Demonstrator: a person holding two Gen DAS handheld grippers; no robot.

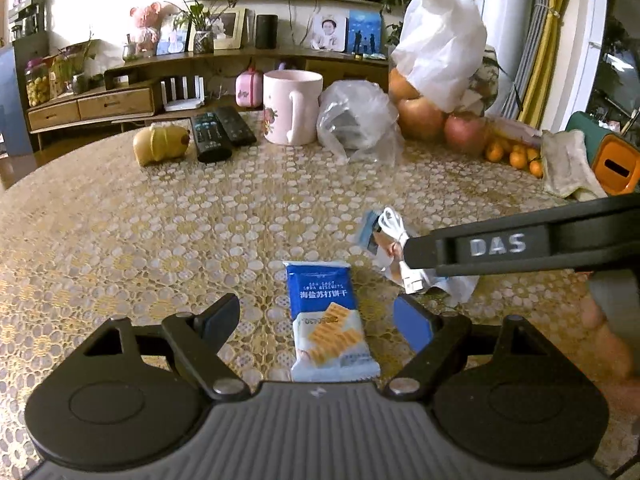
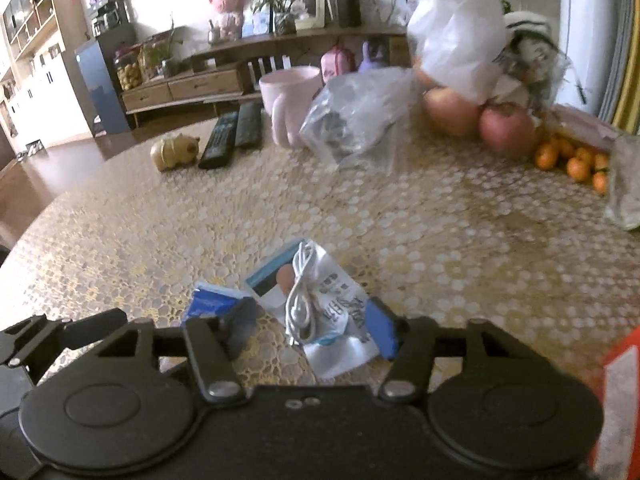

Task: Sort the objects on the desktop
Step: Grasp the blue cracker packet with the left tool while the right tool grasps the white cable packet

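Note:
A blue-and-white cracker packet (image 1: 328, 320) lies flat on the lace tablecloth (image 1: 160, 240), between the spread fingers of my left gripper (image 1: 318, 316), which is open and not touching it. To its right a coiled white USB cable (image 1: 394, 232) rests on a second white-and-blue packet (image 1: 372, 232). One finger of my right gripper (image 1: 500, 244) reaches over them from the right. In the right wrist view the cable (image 2: 302, 288) and that packet (image 2: 340, 320) lie between the fingers of the right gripper (image 2: 312, 324), whose pads stand close beside them without a clear squeeze. The cracker packet (image 2: 208, 300) shows just to the left.
Along the table's far side stand a yellow pig toy (image 1: 162, 144), two black remotes (image 1: 212, 136), a pink mug (image 1: 292, 106), a clear plastic bag (image 1: 356, 120), apples (image 1: 464, 132) under a white bag (image 1: 440, 48), and tangerines (image 1: 516, 156). A cloth (image 1: 568, 164) and an orange box (image 1: 612, 164) sit at the right.

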